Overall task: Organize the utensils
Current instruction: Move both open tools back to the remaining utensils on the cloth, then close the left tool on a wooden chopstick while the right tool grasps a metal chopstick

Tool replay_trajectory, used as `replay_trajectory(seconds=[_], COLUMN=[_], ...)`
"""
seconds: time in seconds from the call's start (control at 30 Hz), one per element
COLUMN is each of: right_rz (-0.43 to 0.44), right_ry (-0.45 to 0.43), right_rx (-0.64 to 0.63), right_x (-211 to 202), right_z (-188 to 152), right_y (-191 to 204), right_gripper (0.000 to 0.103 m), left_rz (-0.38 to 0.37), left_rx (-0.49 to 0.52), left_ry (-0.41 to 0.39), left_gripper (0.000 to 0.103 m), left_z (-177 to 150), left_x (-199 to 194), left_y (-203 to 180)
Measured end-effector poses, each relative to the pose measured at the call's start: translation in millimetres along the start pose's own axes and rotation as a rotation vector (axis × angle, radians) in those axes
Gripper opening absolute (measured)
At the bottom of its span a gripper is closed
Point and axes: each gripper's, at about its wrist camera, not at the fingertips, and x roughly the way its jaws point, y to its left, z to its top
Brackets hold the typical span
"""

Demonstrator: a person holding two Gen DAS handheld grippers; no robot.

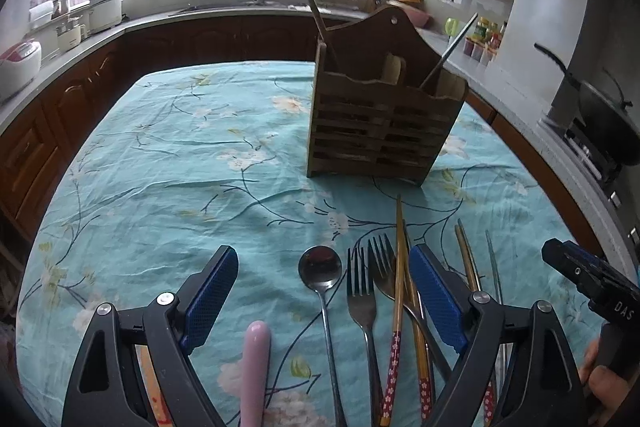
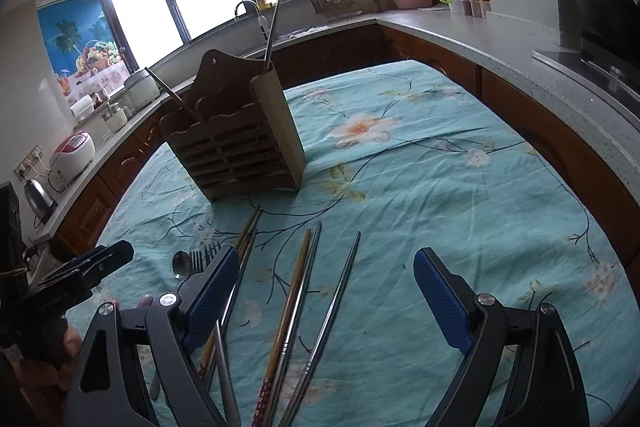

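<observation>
While both our jaws are spread and empty, we judge picking is next: spoon (image 1: 320, 267) between left jaws, then holder (image 1: 384, 119).

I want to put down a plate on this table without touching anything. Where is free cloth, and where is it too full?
Free cloth lies left of the wooden holder, toward the counter, and right of the steel chopsticks, toward the table edge. It is crowded in front of the holder, where the spoon, forks and wooden chopsticks lie close together.

Both grippers are showing black angular frames with silver screws. Blue textured pads (image 1: 212, 297) are lining the fingers (image 2: 440, 297). White "DAS" lettering is marking one housing.
</observation>
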Motion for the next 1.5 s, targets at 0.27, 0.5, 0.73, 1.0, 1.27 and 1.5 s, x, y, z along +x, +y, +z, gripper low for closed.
replay_trajectory(seconds=[0.27,0.5,0.73,1.0,1.27,1.5], right_rz=[-0.014,-0.033,-0.041,-0.046,-0.077,-0.077], right_ry=[0.071,0.141,0.194,0.238,0.241,0.240], right_rx=[-0.009,-0.002,0.005,-0.007,-0.041,-0.013], right_x=[24,47,68,87,95,95], right_z=[2,4,8,10,14,16], right_y=[-2,-7,-13,-13,-10,-16], right_gripper=[0.073,0.047,0.032,0.027,0.018,0.006], left_rz=[-0.011,-0.028,-0.058,-0.058,-0.066,-0.110], left_rx=[0.060,0.121,0.146,0.181,0.197,0.134], left_ry=[0.075,0.138,0.218,0.260,0.280,0.254], left_gripper=[0.076,0.064,0.053,0.049,0.008,0.005], left_z=[22,40,54,62,69,76], left_x=[35,78,125,158,178,158], left_y=[-17,-39,-53,-69,-73,-60])
